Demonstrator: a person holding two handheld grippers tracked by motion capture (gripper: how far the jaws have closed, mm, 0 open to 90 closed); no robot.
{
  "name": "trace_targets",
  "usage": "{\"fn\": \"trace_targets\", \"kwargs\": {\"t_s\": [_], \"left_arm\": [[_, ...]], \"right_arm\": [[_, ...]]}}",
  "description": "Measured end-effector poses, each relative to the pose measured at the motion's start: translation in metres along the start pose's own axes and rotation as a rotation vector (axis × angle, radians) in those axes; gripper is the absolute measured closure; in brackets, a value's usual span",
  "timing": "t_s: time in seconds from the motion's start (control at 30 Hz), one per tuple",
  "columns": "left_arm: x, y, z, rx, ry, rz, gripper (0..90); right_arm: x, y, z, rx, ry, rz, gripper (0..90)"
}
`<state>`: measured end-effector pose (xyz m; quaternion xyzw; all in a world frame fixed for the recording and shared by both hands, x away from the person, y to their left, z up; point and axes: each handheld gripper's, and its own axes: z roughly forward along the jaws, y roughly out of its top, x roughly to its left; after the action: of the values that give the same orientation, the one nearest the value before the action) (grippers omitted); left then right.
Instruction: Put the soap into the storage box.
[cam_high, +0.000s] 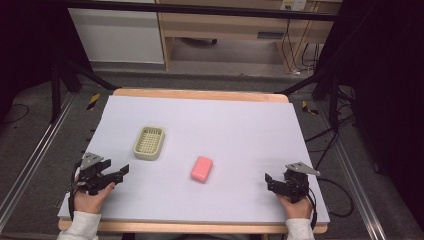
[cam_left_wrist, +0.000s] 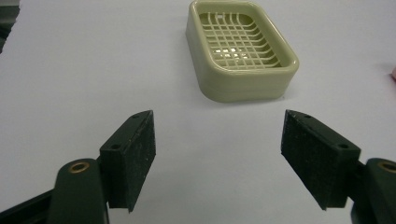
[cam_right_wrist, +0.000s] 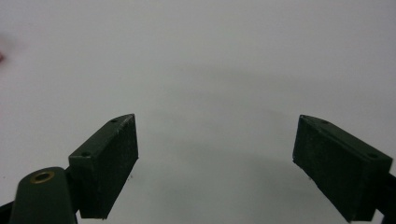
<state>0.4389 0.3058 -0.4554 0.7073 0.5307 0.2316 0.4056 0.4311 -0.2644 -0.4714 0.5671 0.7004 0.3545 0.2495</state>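
Observation:
A pale green soap dish (cam_high: 149, 142) with a slotted grid floor sits left of the table's middle; in the left gripper view the soap dish (cam_left_wrist: 240, 51) lies ahead of the jaws and a little right. A pink soap bar (cam_high: 201, 169) lies flat near the centre. My left gripper (cam_high: 120, 173) rests low at the front left, open, its pads (cam_left_wrist: 135, 156) wide apart over bare white surface. My right gripper (cam_high: 270, 181) sits at the front right, open too, with nothing between its pads (cam_right_wrist: 343, 170).
The white sheet (cam_high: 240, 125) covers a wooden table whose edge (cam_high: 200, 94) shows at the back. Metal rails (cam_high: 30, 165) run along the floor on both sides. Wooden furniture (cam_high: 225, 30) and cables stand beyond the table.

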Motion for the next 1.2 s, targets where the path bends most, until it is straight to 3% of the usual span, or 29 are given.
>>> {"fn": "trace_targets", "kwargs": {"t_s": [0.17,0.3,1.2], "left_arm": [[-0.004,0.001,-0.001,-0.006,-0.009,0.005,26.6],[-0.007,0.001,0.002,0.017,-0.024,0.014,26.2],[-0.032,0.01,0.002,0.018,-0.087,0.056,26.5]], "right_arm": [[0.002,-0.001,-0.001,0.0,0.002,-0.011,14.3],[0.003,-0.001,-0.003,-0.009,0.005,-0.026,14.3],[0.006,-0.001,-0.007,-0.023,-0.015,-0.031,14.1]]}}
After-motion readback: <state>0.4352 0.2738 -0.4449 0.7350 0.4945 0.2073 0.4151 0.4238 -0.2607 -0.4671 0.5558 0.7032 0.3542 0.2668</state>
